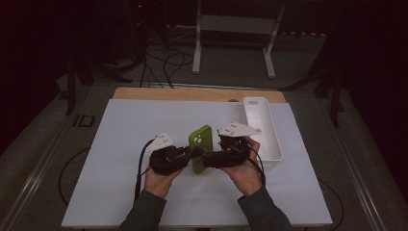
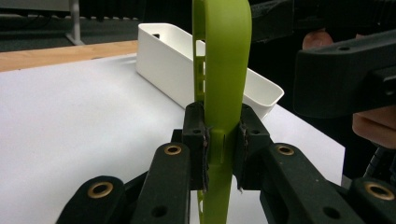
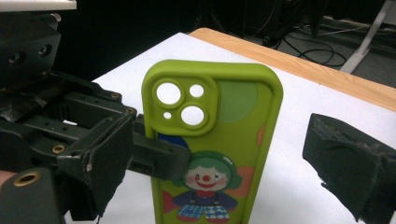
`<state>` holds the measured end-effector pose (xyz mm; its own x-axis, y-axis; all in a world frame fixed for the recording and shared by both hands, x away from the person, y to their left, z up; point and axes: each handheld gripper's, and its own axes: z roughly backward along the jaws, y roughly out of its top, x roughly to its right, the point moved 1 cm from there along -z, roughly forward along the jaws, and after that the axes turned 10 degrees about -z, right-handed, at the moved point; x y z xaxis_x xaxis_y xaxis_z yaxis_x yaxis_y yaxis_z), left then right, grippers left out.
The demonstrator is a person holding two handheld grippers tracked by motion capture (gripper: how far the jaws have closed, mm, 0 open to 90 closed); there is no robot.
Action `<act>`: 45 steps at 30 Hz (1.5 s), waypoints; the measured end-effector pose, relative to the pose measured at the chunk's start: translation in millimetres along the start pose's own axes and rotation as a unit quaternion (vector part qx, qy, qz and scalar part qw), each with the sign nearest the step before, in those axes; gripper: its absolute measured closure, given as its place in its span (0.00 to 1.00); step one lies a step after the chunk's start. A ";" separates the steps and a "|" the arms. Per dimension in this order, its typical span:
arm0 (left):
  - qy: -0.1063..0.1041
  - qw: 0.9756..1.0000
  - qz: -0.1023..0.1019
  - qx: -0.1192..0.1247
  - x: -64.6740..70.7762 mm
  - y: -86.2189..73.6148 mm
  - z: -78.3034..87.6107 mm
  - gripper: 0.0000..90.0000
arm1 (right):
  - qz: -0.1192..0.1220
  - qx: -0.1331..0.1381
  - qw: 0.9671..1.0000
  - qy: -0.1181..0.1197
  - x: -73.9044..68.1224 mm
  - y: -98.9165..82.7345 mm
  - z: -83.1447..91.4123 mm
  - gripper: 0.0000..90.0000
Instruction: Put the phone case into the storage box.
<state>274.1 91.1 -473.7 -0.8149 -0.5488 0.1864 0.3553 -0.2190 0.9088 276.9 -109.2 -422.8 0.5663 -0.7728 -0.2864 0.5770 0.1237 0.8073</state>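
A lime-green phone case stands upright above the white mat, between the two hands. Its back carries a round camera cut-out and a clown cartoon. My left gripper is shut on the case's long edge, one pad on each face. From the high view this gripper reaches in from the left. My right gripper is open; its jaws stand wide on either side of the case without touching it. From above it comes in from the right.
A long white tray lies at the right of the white mat, close behind the right hand; it also appears behind the case. The wooden table edge runs along the back.
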 end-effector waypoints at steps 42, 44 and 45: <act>-0.015 0.999 -0.052 -0.001 13.4 0.9 -4.8 0.87 | 0.009 -0.028 1.000 -0.004 -0.2 6.2 -10.3 0.15; -0.015 0.998 -0.055 -0.001 13.7 1.4 -5.0 0.87 | 0.010 -0.028 1.000 -0.005 -0.3 6.3 -10.3 0.15; -0.015 0.998 -0.056 -0.001 13.8 1.5 -5.0 0.87 | 0.009 -0.027 1.000 -0.004 -0.2 6.3 -10.1 0.15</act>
<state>265.7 79.2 -471.6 -0.8630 -0.4961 0.0958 0.2631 -0.2792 0.9235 286.3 -101.9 -422.8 0.5714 -0.7757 -0.2682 0.5987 0.1704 0.7826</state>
